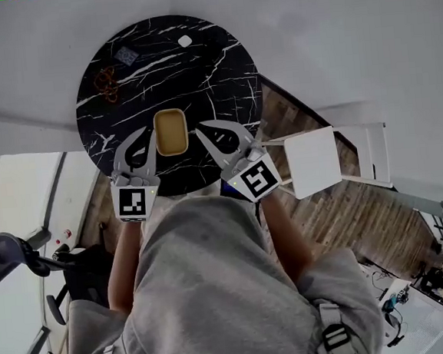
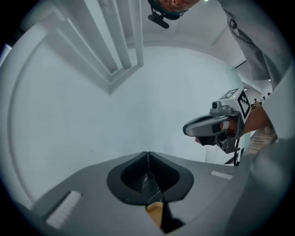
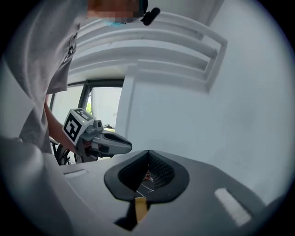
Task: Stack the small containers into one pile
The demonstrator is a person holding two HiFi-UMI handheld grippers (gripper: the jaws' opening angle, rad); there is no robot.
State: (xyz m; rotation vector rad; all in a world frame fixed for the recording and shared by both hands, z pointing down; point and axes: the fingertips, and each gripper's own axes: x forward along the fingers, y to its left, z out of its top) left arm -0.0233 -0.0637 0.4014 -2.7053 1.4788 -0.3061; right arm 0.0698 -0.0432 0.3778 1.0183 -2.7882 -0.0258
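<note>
table: round top [image 1: 219, 64], black with white veining like marble, looking smooth; its rim is curving clean along the far and side arcs, and the near arc is lying under the grippers and the person's grey shirt [image 1: 208, 289]
container: small tan container [image 1: 170, 131], rectangular with rounded corners and a raised lip, sitting on the table toward the near rim; whether it is one piece or several nested I cannot tell
room around container: bare marble is showing on every side of it, widest toward the far rim
far-side items: orange-brown coil [image 1: 106, 84], small grey patterned square [image 1: 126, 55] and small white piece [image 1: 185, 41] are lying well apart from the container
left gripper: left gripper [image 1: 148, 134] is showing left of the container in the head view; its curved grey jaws are meeting at the tips, clenched on nothing
right gripper: right gripper [image 1: 199, 128] is showing right of the container; jaws likewise pressed together at the tips, empty
gripper views: each is facing a plain white wall, a tan sliver of the container showing through the gap below the tips
surroundings: white chair [image 1: 312, 160] is standing near the table's right rim on wooden floor [image 1: 324, 209]
</note>
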